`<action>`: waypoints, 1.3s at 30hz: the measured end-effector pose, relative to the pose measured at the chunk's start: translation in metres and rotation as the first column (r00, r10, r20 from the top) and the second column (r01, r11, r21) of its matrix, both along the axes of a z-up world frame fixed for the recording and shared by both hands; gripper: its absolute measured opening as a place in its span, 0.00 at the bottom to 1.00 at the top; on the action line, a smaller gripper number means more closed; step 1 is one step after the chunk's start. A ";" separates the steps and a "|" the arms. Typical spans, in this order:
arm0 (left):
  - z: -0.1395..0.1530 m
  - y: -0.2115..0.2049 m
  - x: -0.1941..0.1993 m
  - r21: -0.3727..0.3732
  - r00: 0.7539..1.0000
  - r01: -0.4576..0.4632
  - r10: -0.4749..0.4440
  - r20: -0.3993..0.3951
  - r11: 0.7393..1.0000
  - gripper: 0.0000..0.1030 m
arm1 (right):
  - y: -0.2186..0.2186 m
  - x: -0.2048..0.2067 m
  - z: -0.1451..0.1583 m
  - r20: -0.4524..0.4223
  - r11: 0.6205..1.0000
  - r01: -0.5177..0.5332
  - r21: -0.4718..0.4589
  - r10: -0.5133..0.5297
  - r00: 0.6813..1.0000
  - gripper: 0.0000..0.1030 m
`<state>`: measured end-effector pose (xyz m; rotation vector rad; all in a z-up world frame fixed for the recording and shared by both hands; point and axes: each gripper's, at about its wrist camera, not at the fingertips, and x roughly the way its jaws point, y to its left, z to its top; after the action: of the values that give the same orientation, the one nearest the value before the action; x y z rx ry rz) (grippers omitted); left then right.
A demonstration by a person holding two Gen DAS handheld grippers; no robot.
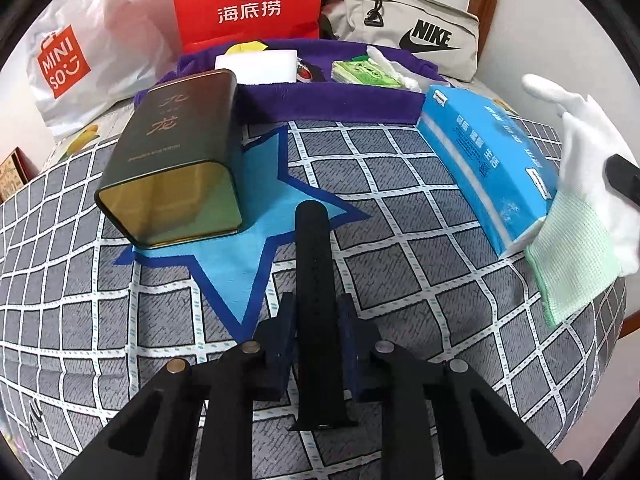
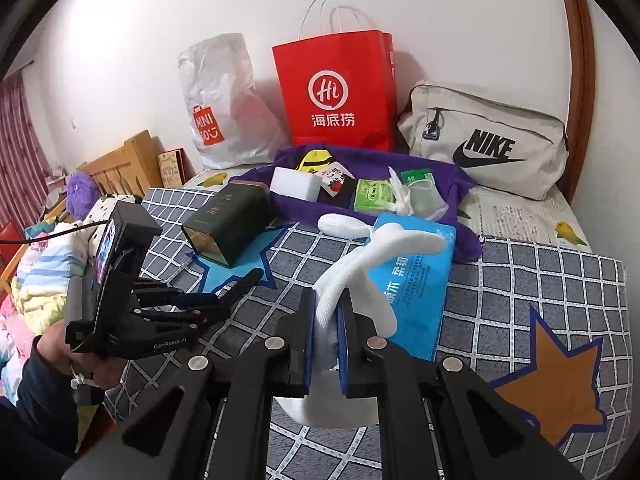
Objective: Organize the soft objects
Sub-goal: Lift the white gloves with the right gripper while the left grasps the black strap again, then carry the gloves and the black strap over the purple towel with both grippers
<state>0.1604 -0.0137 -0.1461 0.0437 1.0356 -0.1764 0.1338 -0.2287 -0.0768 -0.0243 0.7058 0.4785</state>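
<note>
**Glove and strap held over the checked bedspread**

Bedroom setting: a bed under a grey checked spread with star patches, bags lined along the wall at 12 o'clock.

At the centre of the right wrist view, the right gripper is closed on a white glove. The knit cuff is pinched between the blue pads and the limp fingers flop forward toward 12 o'clock. In the left wrist view the same glove hangs at 3 o'clock, with a pale green cloth below it; whether that cloth is gripped too, I cannot tell. The left gripper is shut on a black strap, a flat, matte, flexible band running straight up between its pads.

My reading: both soft items are picked up and in transit, and the sorting is partly done. The likely next move is to carry the glove to the purple towel at 12 o'clock, where a white sponge, a green packet and other small items already lie. This calls for a release low over the fabric so the glove does not drape over its neighbours.

Just beyond the glove lies a blue tissue pack, glossy and squashy. At 10 o'clock a dark tin lies on its side, rigid and square-edged. Behind stand a red paper bag, a crinkled white plastic bag and a grey Nike pouch.
</note>
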 end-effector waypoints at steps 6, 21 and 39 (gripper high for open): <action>0.000 0.002 0.002 -0.031 1.000 -0.007 0.006 -0.025 1.000 0.23 | 0.000 0.002 -0.003 -0.014 1.000 -0.010 0.018 0.011 1.000 0.10; -0.001 -0.005 0.005 0.033 1.000 0.001 -0.001 -0.014 0.999 0.22 | -0.007 0.006 -0.008 -0.036 0.999 -0.002 0.040 0.004 0.999 0.10; 0.034 -0.001 -0.005 -0.054 1.000 -0.001 0.002 0.017 0.999 0.19 | 0.000 0.009 -0.003 -0.066 1.000 -0.009 0.006 0.009 0.998 0.10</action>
<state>0.1558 -0.0148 -0.1121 -0.0040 1.0138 -0.2025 0.1424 -0.2291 -0.0801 -0.0065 0.7695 0.4914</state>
